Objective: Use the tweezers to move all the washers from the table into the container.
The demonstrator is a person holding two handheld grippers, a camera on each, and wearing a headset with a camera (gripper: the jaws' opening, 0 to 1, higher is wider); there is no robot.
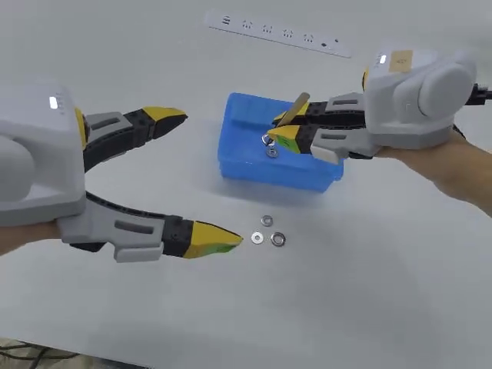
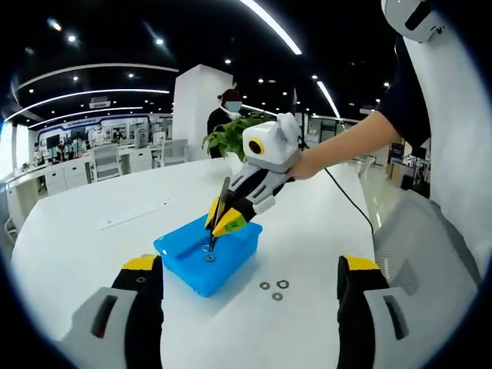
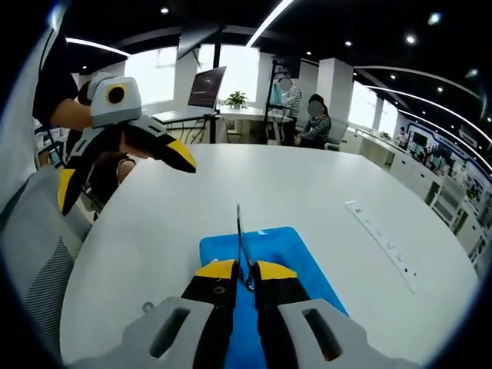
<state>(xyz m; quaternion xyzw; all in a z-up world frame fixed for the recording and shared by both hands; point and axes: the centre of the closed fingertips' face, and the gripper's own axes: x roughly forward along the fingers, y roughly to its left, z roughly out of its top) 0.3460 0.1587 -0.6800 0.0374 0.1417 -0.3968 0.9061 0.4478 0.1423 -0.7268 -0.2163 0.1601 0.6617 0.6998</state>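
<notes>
Washers lie at lower centre, just below the container. Above it, the right gripper is clamped on the tweezers. The left gripper, at left, gapes wide and empty.

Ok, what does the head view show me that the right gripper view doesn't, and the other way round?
Head view: three washers grouped on the table near the container, one more washer inside it, and the hand holding the right tool. Right gripper view: seated people, a monitor and a grey chair in the room around the table; a speck at its lower left may be a washer, I cannot tell. Both: the blue container, the tweezers clamped in the right tool, the open left tool and the power strip.
</notes>
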